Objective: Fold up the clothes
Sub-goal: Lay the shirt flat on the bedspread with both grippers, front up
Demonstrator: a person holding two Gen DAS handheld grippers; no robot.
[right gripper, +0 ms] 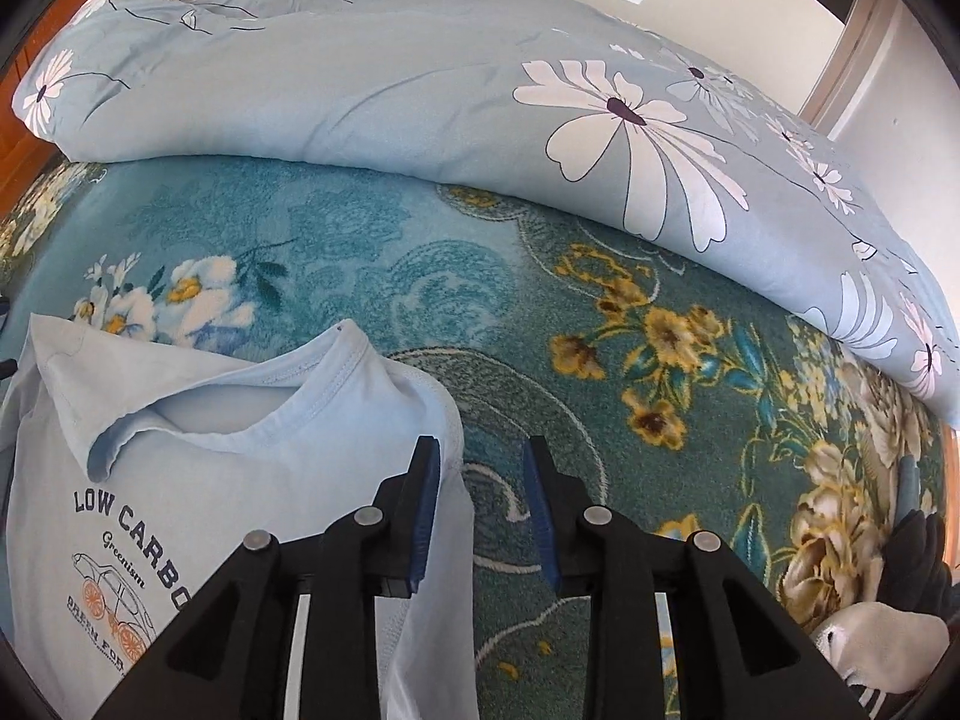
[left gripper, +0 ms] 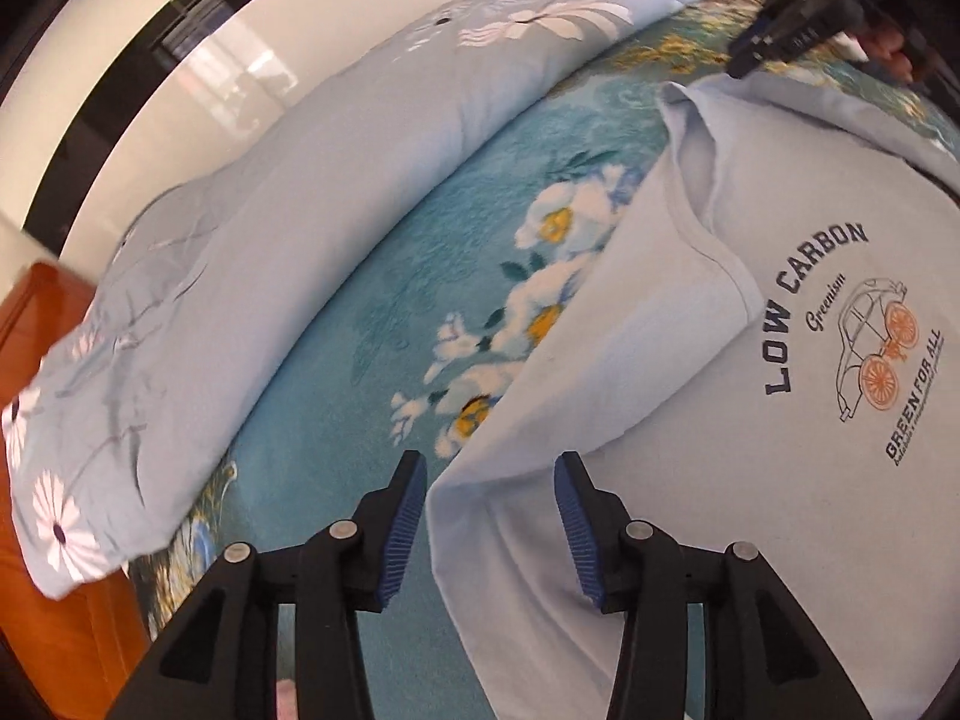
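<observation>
Jaws apart, both grippers; T-shirt [left gripper: 810, 276] reads "LOW CARBON", "Greenism".

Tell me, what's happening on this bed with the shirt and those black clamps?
A person is folding a pale blue T-shirt on a flowered blanket, with a clamp tool in each hand. Both the left gripper and the right gripper stand open over the shirt's edges, gripping nothing. A rolled quilt lies behind.

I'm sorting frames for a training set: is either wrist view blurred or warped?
Left wrist view: quilt smeared at left by motion blur, T-shirt print readable. Right wrist view: sharp, quilt flowers crisp. Both: fisheye bends the blanket, black corners.
</observation>
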